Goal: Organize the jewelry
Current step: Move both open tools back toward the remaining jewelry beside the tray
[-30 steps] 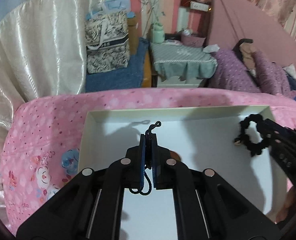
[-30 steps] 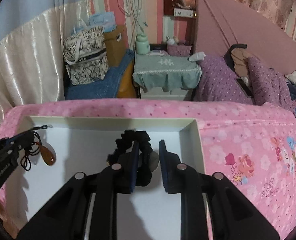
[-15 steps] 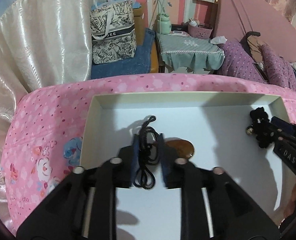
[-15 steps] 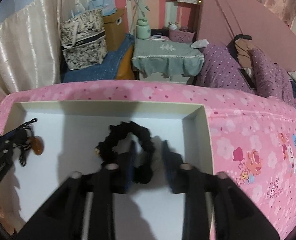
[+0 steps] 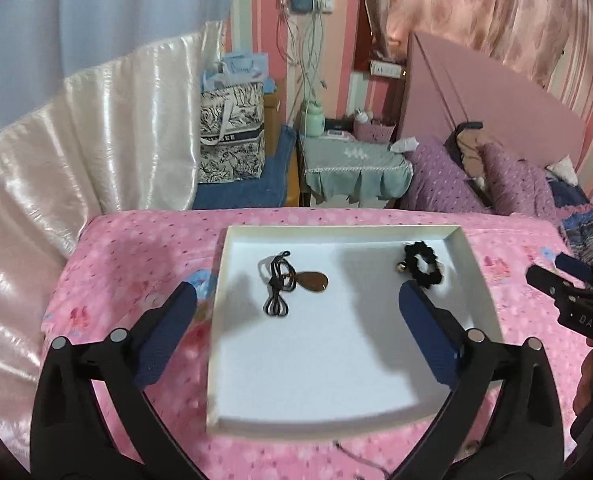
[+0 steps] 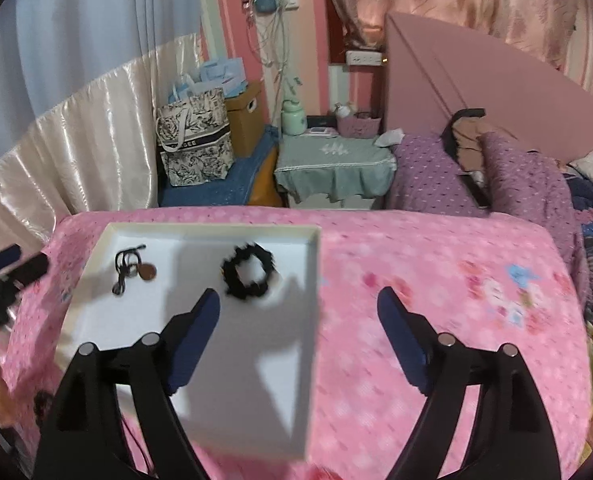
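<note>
A white shallow tray (image 5: 336, 364) lies on the pink flowered bedspread (image 5: 136, 264). Inside it a black-cord necklace with a brown teardrop pendant (image 5: 311, 281) lies at the far left, and a black scrunchie (image 5: 422, 266) at the far right. Both show in the right wrist view too: the necklace (image 6: 134, 270) and the scrunchie (image 6: 247, 271) in the tray (image 6: 256, 380). My left gripper (image 5: 296, 308) is open and empty, held above the tray's near half. My right gripper (image 6: 298, 312) is open and empty above the tray's right rim.
The pink bedspread (image 6: 436, 272) spreads right of the tray. Behind the bed stand a patterned tote bag (image 5: 232, 136), a small table with a green cloth (image 5: 352, 168) and purple bedding (image 5: 496, 184). A white satin curtain (image 5: 76, 152) hangs at left.
Both grippers opened wide and pulled back and up. The necklace left the left gripper and the scrunchie left the right gripper; both now lie in the tray.
</note>
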`<state>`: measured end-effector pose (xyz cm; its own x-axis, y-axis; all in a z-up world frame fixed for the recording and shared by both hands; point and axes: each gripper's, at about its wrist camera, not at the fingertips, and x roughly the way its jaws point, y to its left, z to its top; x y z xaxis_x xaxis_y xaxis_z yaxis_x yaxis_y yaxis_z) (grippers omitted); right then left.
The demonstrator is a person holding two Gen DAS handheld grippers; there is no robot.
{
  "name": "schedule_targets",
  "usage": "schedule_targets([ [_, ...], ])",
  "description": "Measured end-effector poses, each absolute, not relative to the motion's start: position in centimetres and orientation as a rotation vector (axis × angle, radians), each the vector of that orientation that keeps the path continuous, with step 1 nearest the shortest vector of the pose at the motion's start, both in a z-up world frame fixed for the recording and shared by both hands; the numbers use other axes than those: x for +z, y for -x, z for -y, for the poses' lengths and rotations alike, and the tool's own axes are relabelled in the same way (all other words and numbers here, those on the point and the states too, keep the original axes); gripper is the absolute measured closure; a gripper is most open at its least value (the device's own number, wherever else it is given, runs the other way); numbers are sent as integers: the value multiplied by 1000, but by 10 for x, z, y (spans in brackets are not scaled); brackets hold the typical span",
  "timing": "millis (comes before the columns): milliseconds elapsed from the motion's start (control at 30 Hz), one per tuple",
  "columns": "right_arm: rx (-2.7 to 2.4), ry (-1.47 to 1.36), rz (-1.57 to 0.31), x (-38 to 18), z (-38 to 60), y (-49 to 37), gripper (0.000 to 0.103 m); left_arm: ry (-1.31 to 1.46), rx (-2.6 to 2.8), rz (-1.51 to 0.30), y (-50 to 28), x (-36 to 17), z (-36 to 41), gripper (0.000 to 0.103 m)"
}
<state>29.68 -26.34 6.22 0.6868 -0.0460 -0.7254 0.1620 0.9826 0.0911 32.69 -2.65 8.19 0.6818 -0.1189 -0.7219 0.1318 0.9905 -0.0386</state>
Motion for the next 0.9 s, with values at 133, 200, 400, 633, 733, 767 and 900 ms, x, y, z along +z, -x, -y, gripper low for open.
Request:
schedule_targets([
  [133,-148,-125,-784,65,269,-246,19,-17,-143,-788,-287,90,16,3],
  [200,-161,-125,-786,62,271,-227,19,-22,-147,-789,-273,86,14,3],
  [400,-182,-109,-753,52,266,-179,19,8,-188,-842,-234,66,10,3],
  [633,-150,-156,-746,25,255,-150,19,21,-217,-859,-199,43,23,3],
  [733,-128,-183,-752,14,255,-143,19,19,-233,-870,-189,35,30,3],
  [767,-120,-194,-753,10,255,-142,20,21,-236,-871,-186,33,32,3],
  [900,-118,-213,-760,-3,258,-139,20,14,-245,-876,-178,16,41,3],
])
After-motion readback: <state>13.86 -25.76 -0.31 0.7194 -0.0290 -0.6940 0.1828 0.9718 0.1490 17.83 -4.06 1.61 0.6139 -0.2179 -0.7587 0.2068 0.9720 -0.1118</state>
